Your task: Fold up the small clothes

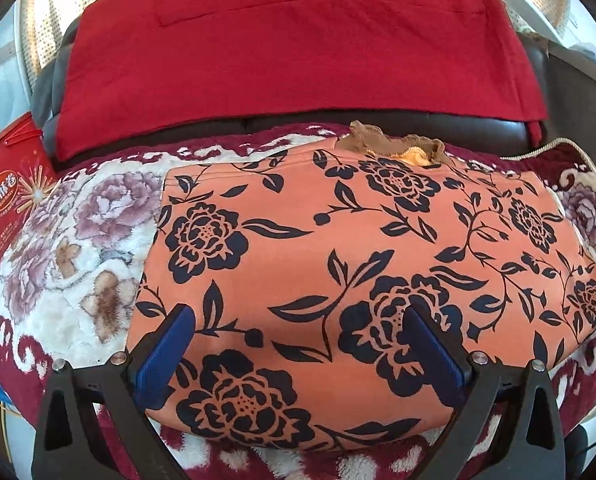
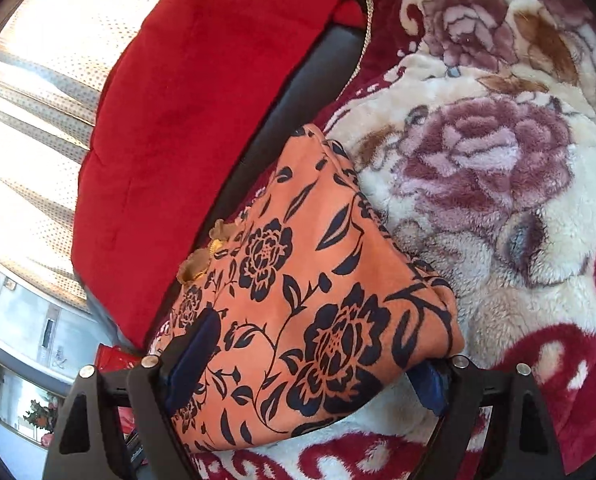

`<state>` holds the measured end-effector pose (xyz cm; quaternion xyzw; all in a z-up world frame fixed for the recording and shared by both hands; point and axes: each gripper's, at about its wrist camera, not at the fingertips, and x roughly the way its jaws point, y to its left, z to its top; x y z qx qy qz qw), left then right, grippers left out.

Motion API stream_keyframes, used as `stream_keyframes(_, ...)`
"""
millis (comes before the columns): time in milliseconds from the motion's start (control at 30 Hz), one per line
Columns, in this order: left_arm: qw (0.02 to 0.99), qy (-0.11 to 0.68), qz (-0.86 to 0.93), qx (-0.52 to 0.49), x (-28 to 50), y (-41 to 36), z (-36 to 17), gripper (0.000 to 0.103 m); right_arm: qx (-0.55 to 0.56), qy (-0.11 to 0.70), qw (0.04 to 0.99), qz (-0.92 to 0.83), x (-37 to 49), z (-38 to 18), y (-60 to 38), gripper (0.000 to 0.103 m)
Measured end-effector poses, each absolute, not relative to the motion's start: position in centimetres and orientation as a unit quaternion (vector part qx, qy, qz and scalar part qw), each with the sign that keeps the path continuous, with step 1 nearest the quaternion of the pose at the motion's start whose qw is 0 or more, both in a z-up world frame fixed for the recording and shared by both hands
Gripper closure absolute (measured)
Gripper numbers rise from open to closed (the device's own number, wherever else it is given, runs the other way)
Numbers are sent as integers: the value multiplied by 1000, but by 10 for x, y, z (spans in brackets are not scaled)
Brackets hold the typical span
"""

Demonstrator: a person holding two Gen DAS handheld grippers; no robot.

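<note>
An orange garment with a dark navy flower print [image 1: 338,248] lies folded into a thick flat bundle on a plush floral blanket [image 1: 70,240]. A brown frilly trim [image 1: 378,142] pokes out at its far edge. My left gripper [image 1: 302,332] is open, blue pads spread wide over the near part of the garment. In the right wrist view the same garment [image 2: 298,300] lies between the open fingers of my right gripper [image 2: 318,360]; the left finger [image 2: 198,352] rests on top, the right finger [image 2: 430,384] is tucked under the fold's edge.
A red cloth [image 1: 290,48] drapes over a dark leather backrest [image 1: 594,120] behind the garment. A red printed box [image 1: 6,196] stands at the left. The blanket [image 2: 498,160] spreads to the right. Light curtains [image 2: 38,120] hang behind.
</note>
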<state>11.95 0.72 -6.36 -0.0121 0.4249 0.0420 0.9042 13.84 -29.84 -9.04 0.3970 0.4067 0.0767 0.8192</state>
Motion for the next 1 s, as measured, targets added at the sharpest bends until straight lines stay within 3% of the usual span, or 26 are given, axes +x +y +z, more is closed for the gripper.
stream_keyframes(433,905,423,40,-28,126,7,-60,0,383,415,822,71,140,-92,-299,21)
stream_keyframes(600,879,475,30,-19,143,4,-96,0,381,431,816,61,144,-102,-298,21)
stream_keyframes(700,886,461,32,-23,136,5,-79,0,371,442,815,56,146,-103,-299,38)
stream_keyframes(767,901,433,32,-19,132,6,-73,0,369,445,814,53,146,-104,-301,41)
stream_keyframes(933,893,449,20,-7,140,6,-102,0,366,457,810,40,155,-109,-299,39)
stream_keyframes(1000,889,458,13,-9,143,9,-98,0,347,470,811,31,163,-107,-295,47)
